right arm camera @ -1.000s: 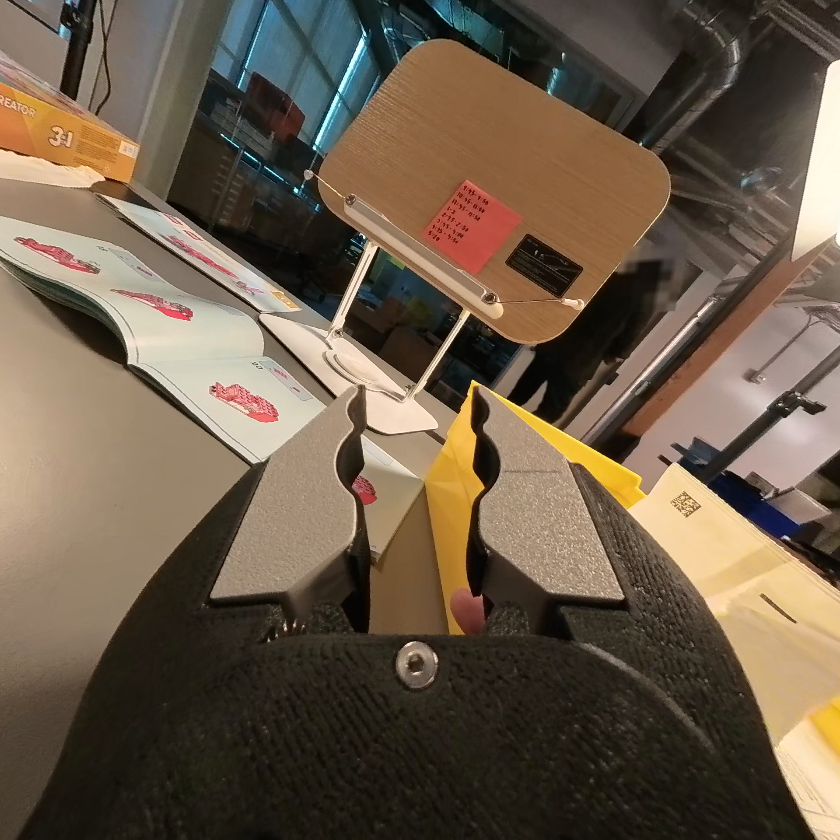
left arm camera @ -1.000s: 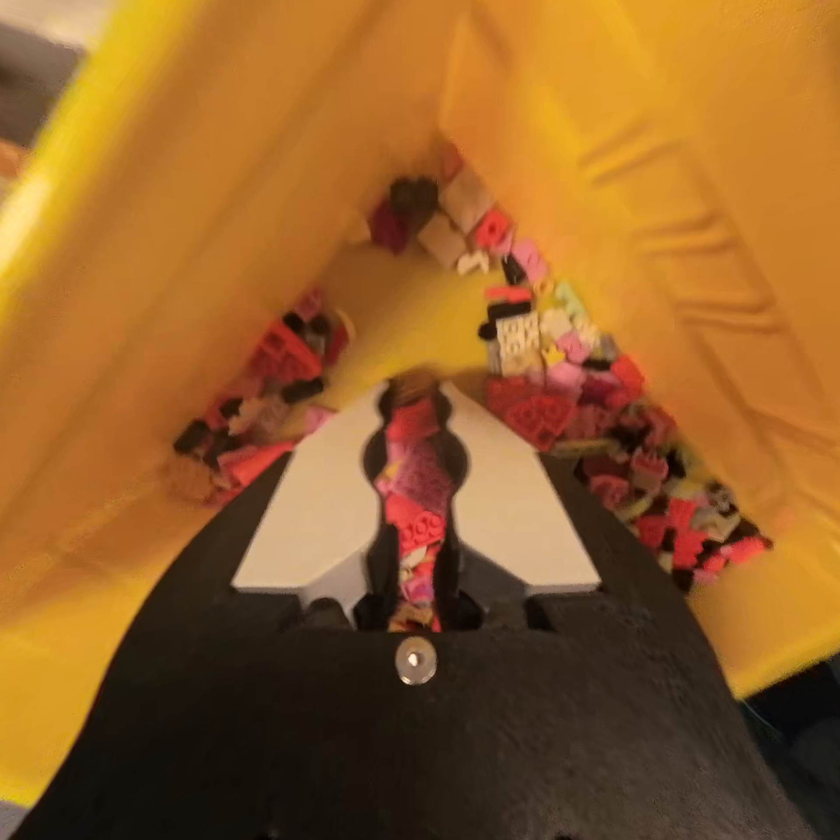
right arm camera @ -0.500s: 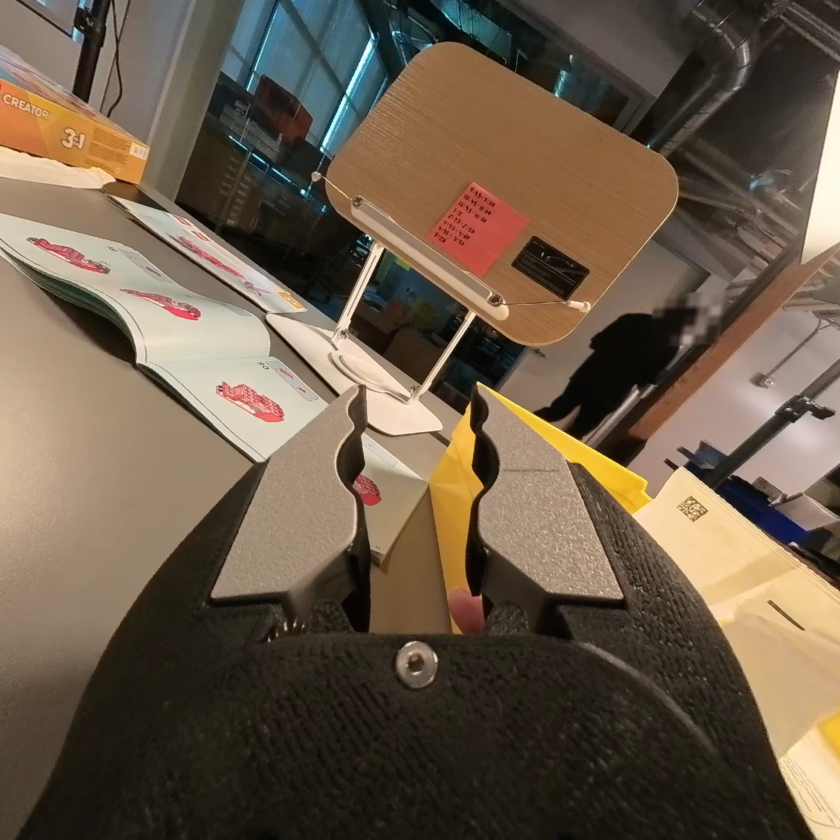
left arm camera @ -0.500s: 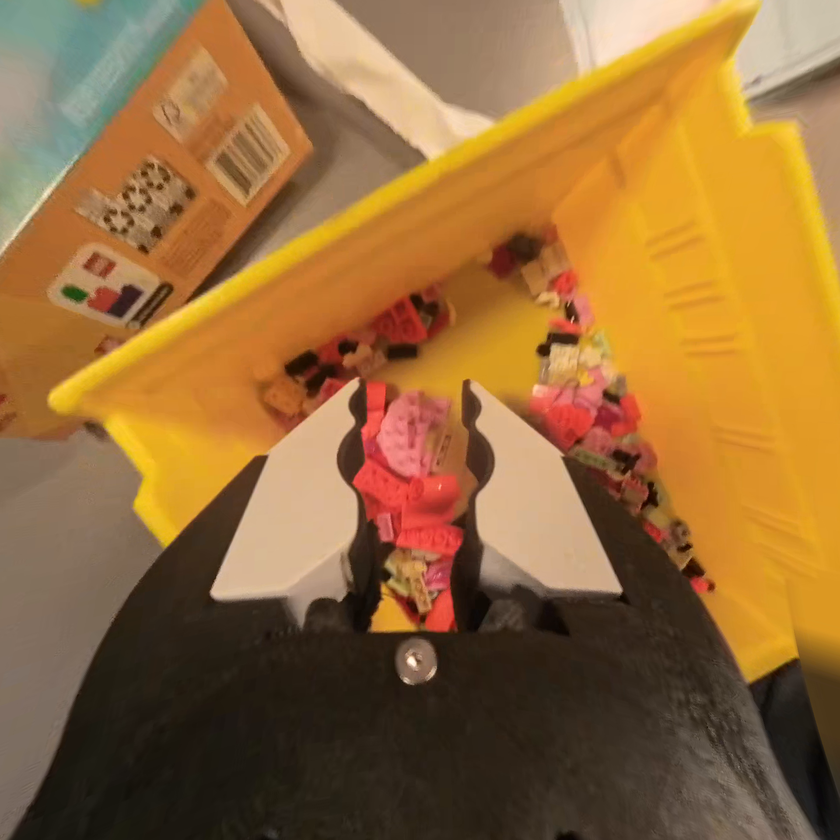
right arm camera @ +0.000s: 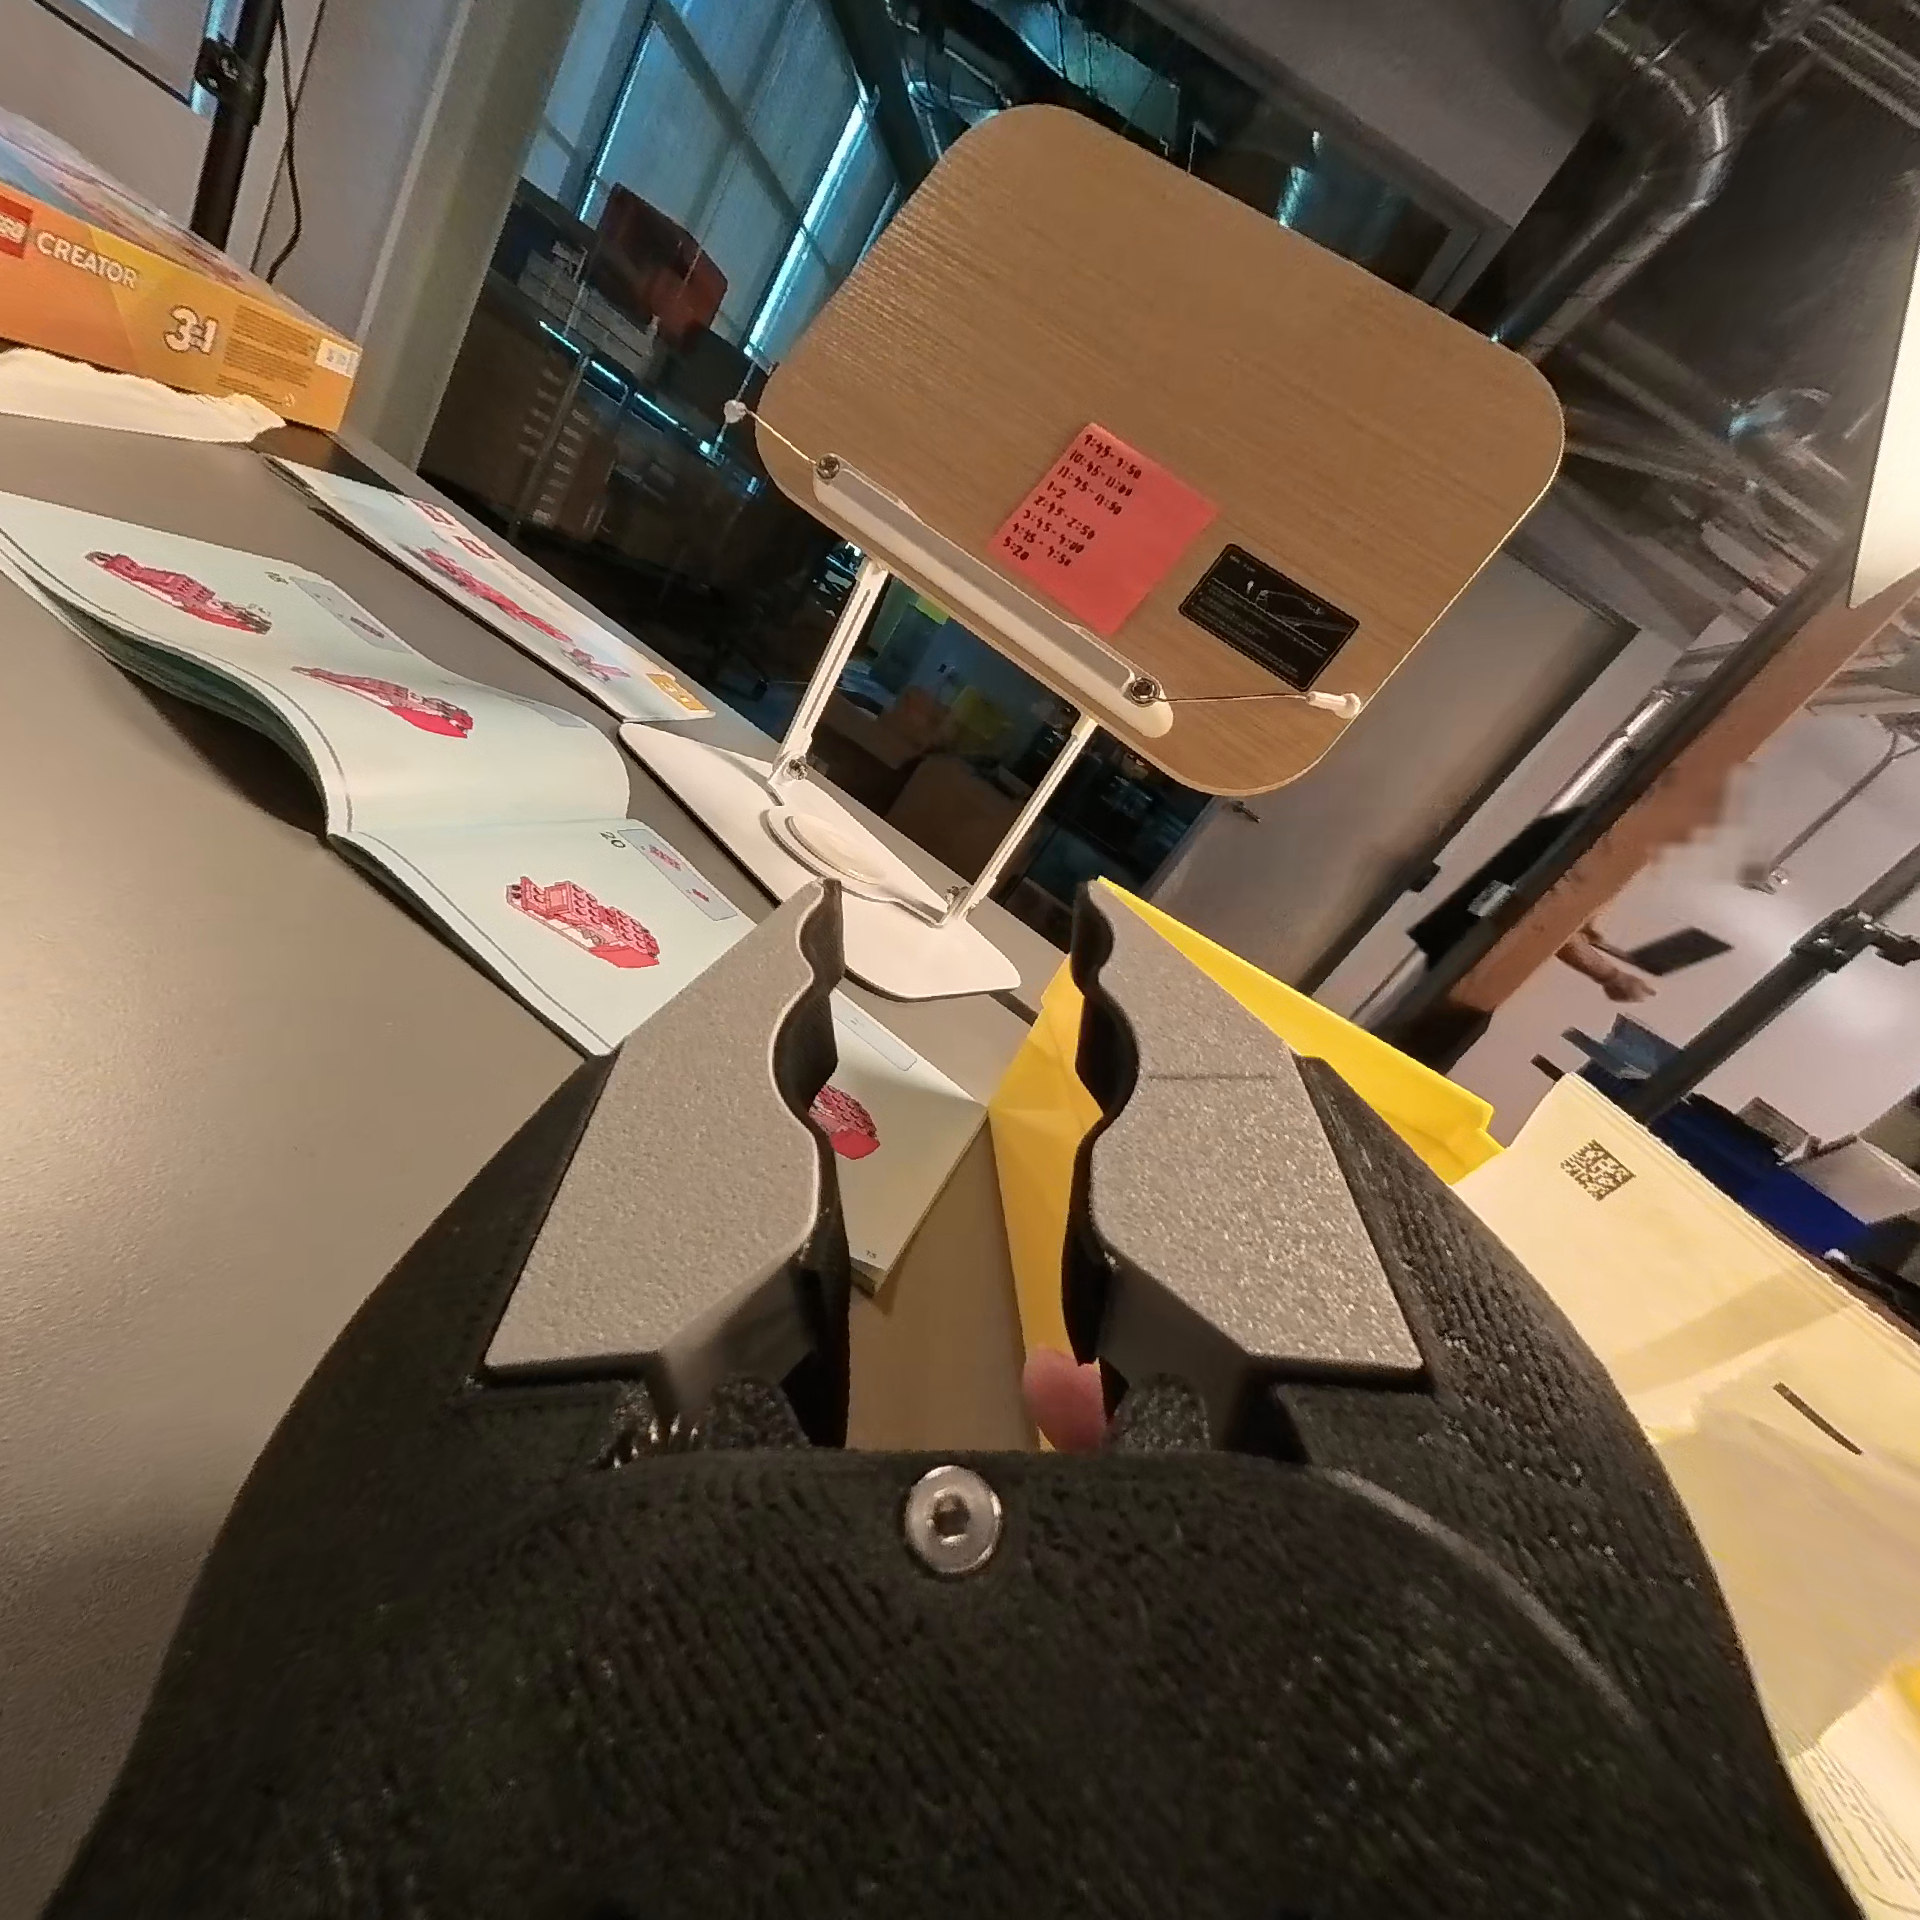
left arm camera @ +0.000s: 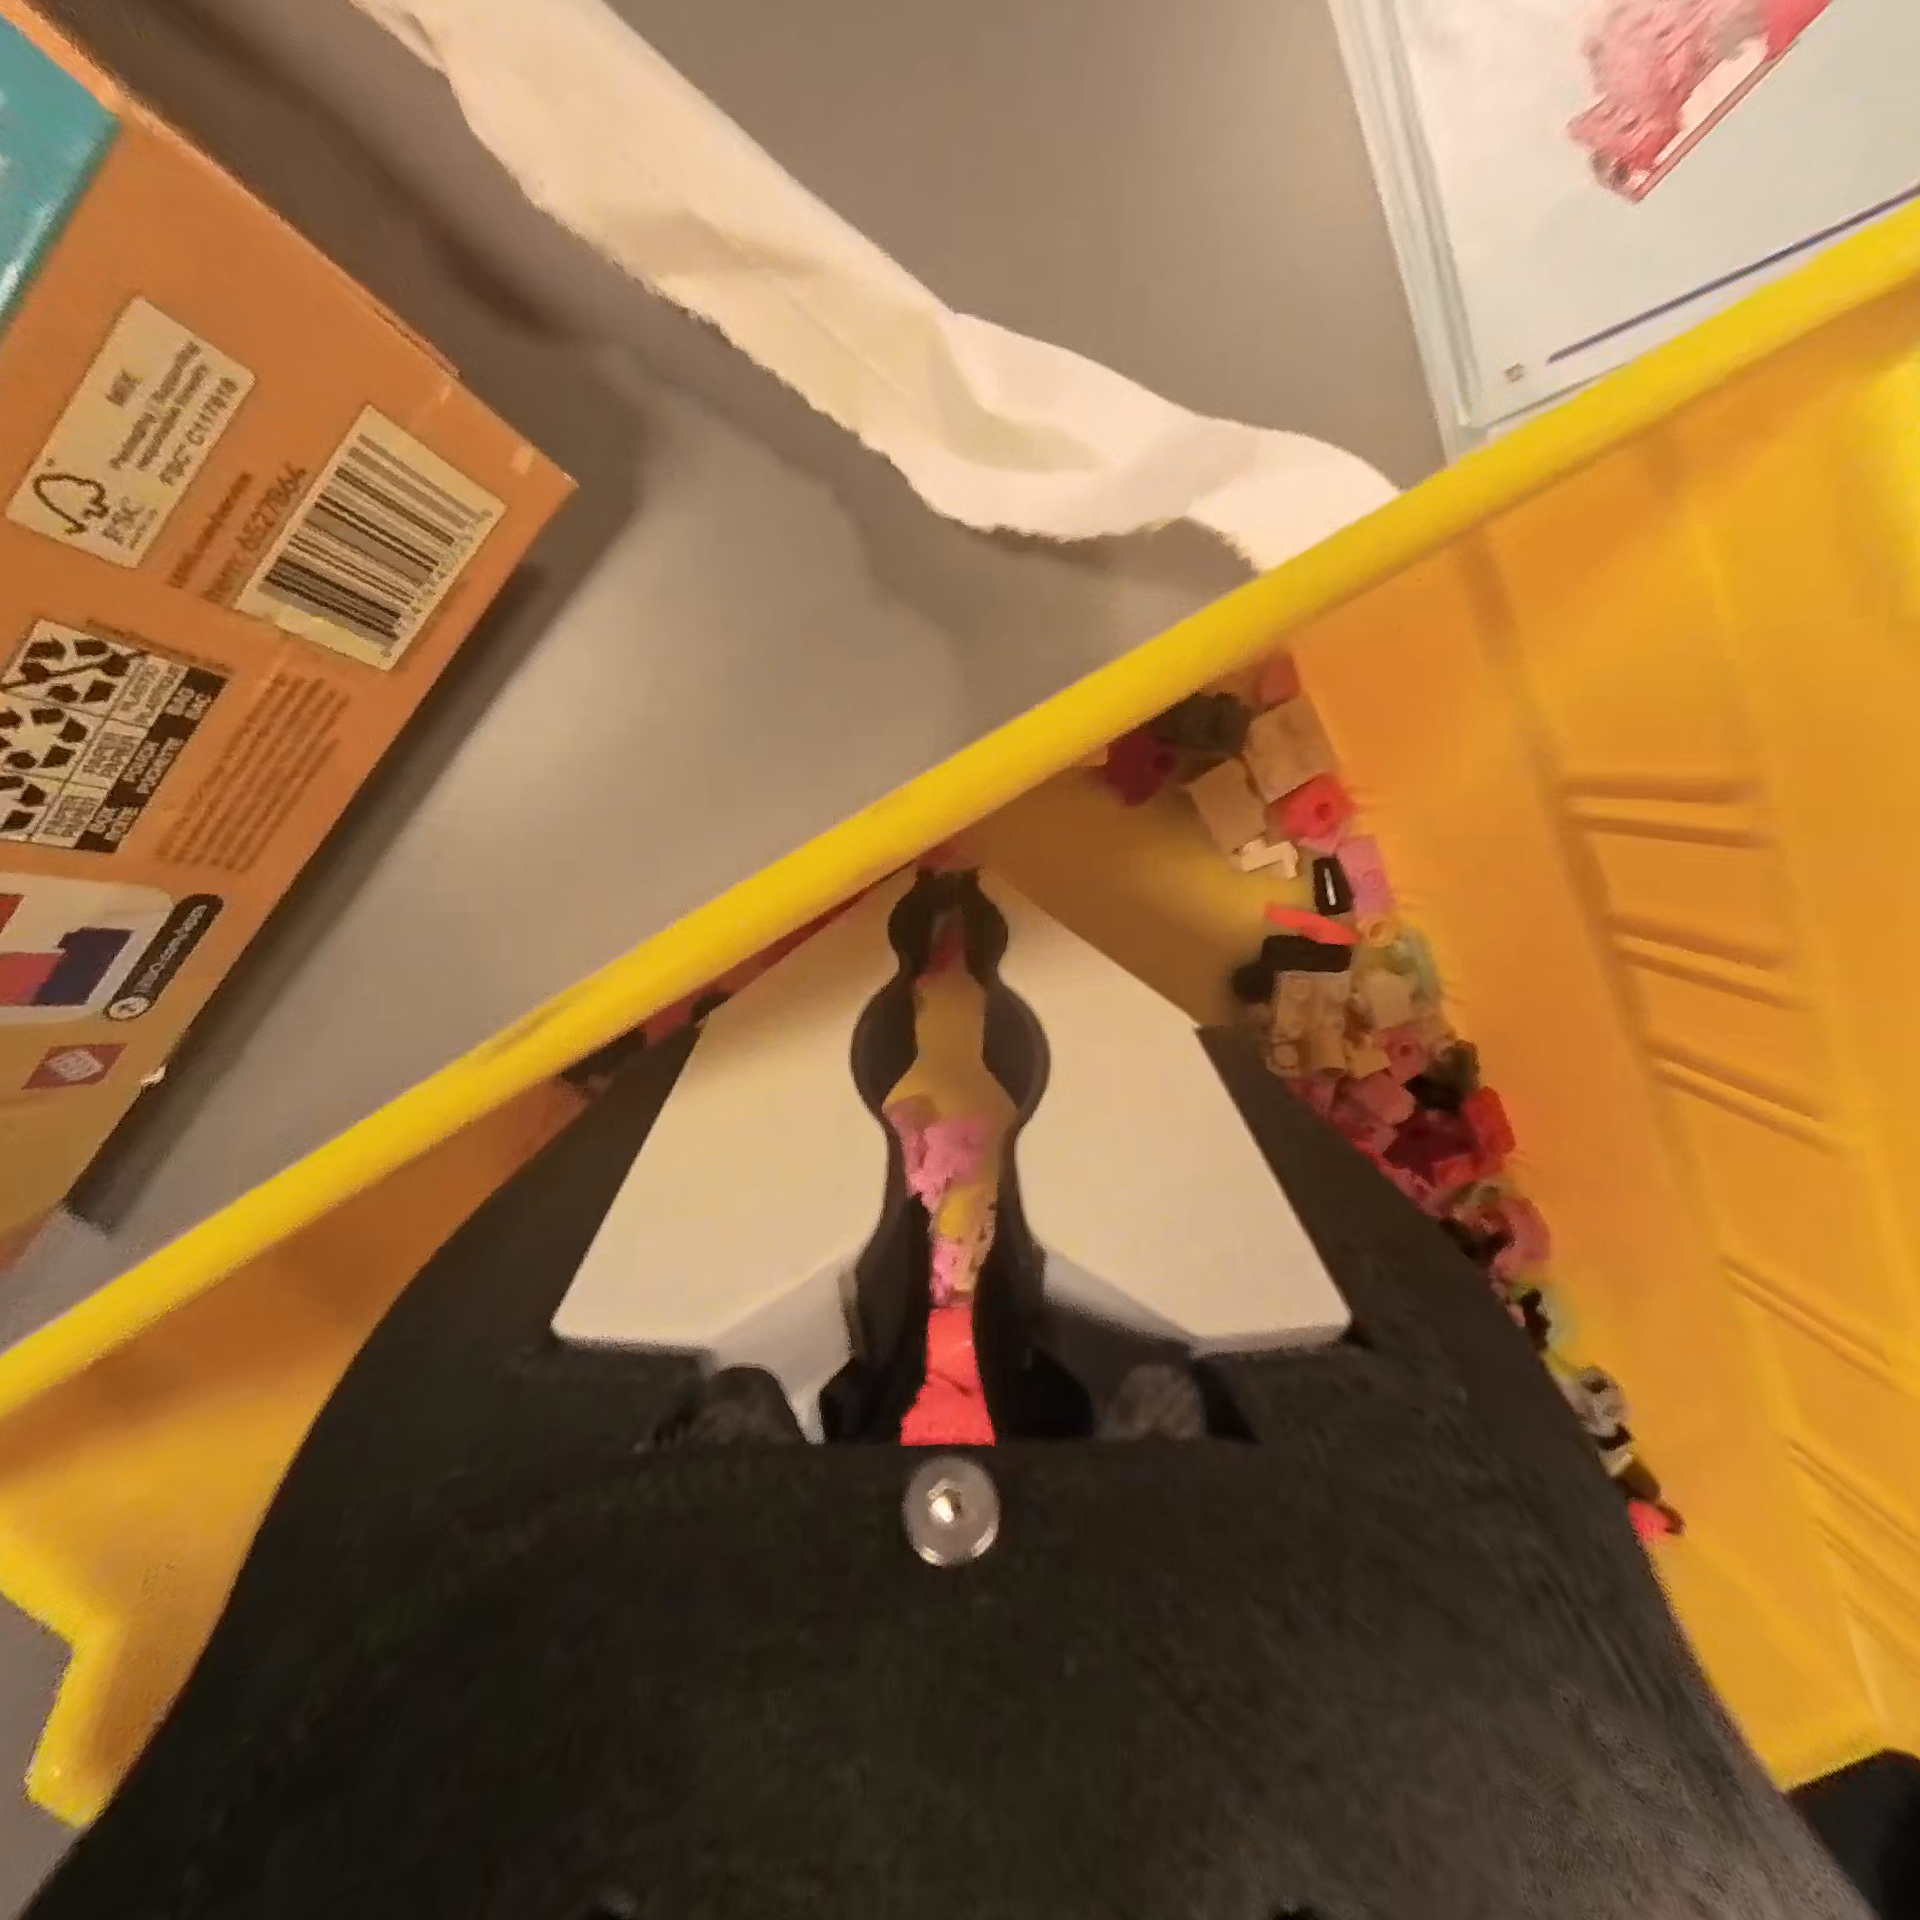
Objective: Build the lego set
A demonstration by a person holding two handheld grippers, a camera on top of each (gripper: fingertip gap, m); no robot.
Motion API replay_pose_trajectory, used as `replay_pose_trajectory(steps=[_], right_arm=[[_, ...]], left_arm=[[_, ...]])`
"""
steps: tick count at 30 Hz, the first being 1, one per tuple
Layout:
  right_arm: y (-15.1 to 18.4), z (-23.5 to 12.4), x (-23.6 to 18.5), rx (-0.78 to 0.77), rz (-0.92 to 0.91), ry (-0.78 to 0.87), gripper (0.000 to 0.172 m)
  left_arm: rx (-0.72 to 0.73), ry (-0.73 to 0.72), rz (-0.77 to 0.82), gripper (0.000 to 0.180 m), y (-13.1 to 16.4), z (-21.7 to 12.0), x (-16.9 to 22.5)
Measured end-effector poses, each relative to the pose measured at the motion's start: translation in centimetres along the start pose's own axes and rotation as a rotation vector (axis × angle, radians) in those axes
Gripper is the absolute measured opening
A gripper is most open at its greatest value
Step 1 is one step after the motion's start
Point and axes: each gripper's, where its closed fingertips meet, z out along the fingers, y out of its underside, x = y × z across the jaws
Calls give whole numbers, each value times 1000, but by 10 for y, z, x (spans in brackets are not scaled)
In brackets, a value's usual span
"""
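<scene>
The left gripper (left arm camera: 948,883), fingertips nearly meeting, sits just under the yellow bin's rim (left arm camera: 1039,727), with loose bricks (left arm camera: 1382,1039) heaped to its right. Whether it pinches one cannot be told. The right gripper (right arm camera: 956,904) stands open and empty beside the bin.

L gripper (left arm camera: 948,883) pinched, R gripper (right arm camera: 954,904) agape

The left gripper's (left arm camera: 948,894) fingertips sat under the yellow bin's rim (left arm camera: 1039,743), so nothing showed whether they pinched anything. That rim hid some toy bricks (left arm camera: 1382,1029). The orange box (left arm camera: 187,644) and the booklet (left arm camera: 1662,208) were cut off by the picture's edge.
</scene>
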Motion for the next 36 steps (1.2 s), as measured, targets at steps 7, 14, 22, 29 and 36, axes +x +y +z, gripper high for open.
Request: replay_pose_trajectory(steps=[7,14,22,29,36], right_arm=[[-1,-1,0,11,14,-4,42],[-2,-1,1,18,26,-4,41],[-2,-1,2,20,35,-5,41],[-2,-1,2,21,40,-5,41],[-3,-1,3,26,53,-6,41]], left_arm=[[-72,40,2,6,12,2,10],[-40,86,-91,6,7,-5,2],[-60,53,-84,8,9,0,-1],[-81,15,-61,12,10,5,-1],[-94,-4,-69,7,11,5,-3]])
